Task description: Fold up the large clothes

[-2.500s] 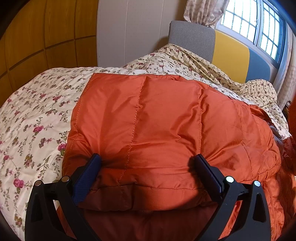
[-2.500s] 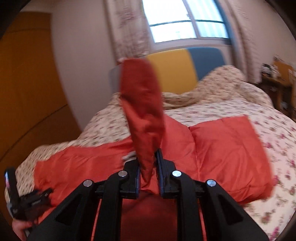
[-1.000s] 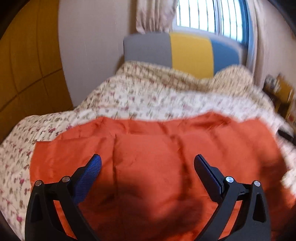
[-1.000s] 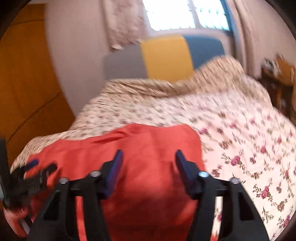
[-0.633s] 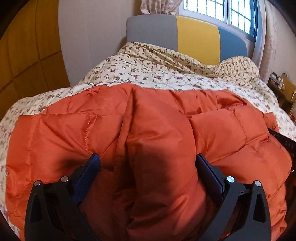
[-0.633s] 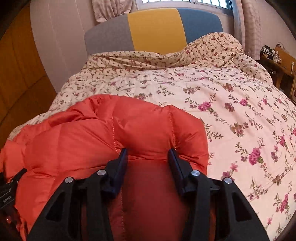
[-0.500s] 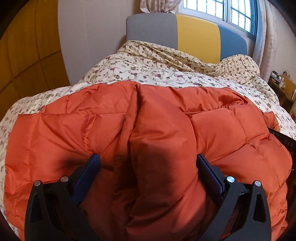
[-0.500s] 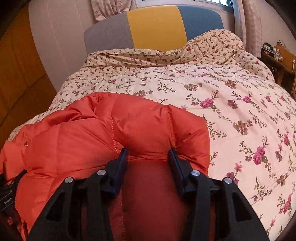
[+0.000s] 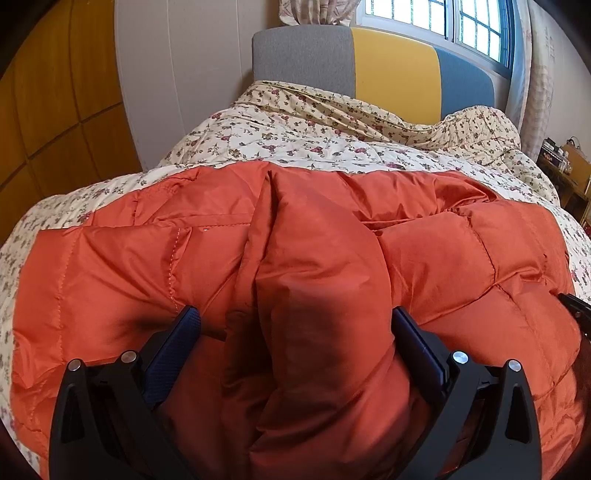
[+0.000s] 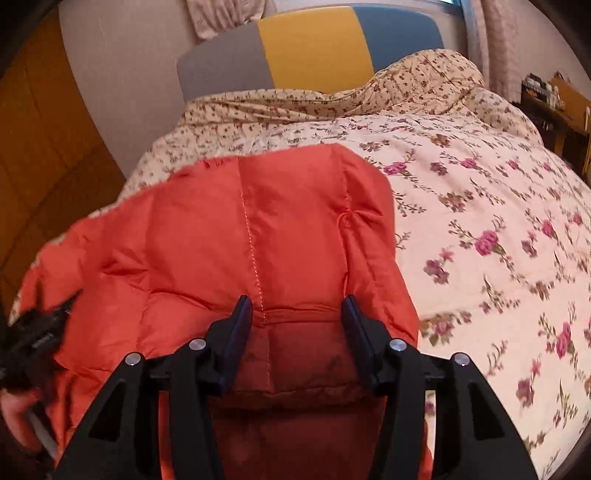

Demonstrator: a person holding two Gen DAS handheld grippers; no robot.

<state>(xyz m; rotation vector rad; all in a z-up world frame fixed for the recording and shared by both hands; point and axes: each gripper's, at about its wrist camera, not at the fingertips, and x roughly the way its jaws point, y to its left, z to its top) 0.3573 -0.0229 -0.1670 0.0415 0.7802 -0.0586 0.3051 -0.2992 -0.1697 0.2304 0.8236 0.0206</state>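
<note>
Orange quilted nylon, puffy and light: the jacket (image 9: pixel 295 258) lies spread on the bed (image 10: pixel 480 221), partly folded, a thick ridge down its middle. It looks slippery and springy, likely to bulge back, so stitched seams and hem edges seem the surest holds. Left hand-held gripper (image 9: pixel 295 332) gapes wide astride that ridge; right hand-held gripper (image 10: pixel 297 314) stands open over the near edge, pinching nothing.

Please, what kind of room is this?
Most likely a bedroom: a bed with a flowered quilt, a padded headboard in grey, yellow and blue, and a curtained window behind it.
</note>
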